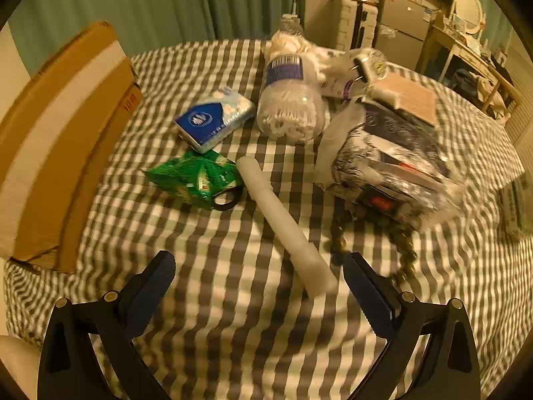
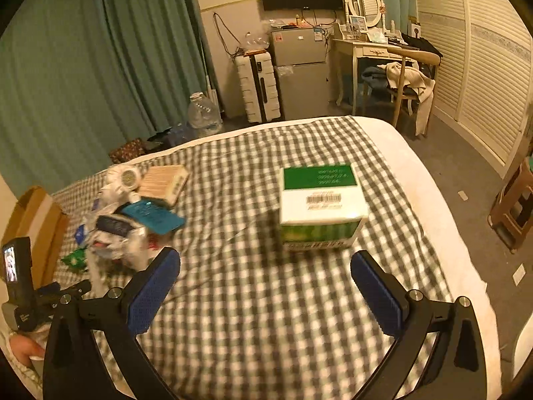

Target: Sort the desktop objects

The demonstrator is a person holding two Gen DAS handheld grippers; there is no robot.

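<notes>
- Clearly the surface carrying everything is a bed under a grey-and-white checked cover [image 1: 233, 300], so the sorting happens on soft, creased cloth.
- Far left, a brown cardboard box [image 1: 56, 153] stands at the bed's edge; it looks like a likely drop-off, though that is a guess.
- Next come a blue-and-white soft tissue pack [image 1: 213, 118] and, nearer the camera, a crinkled green snack bag [image 1: 196, 180], lying just apart.
- Centre, a long white translucent plastic tube [image 1: 286, 223] lies flat; its long axis runs diagonally, far end up-left near the green bag, near end down-right.
- That near end sits just ahead of the left hand-held gripper [image 1: 258, 283], close inside its right finger; the jaws are spread wide and hold nothing.
- The axis crosses the jaw line at a slant, so a wrist turn seems needed to close across the tube's width.
- Right of it lie a clear water bottle [image 1: 286, 100] and a heap of plastic-wrapped items [image 1: 393, 166].
- The right hand-held gripper [image 2: 266, 283] is also wide apart and empty, facing a green-and-white carton [image 2: 319, 206], well away from the tube; the left is nearer.
</notes>
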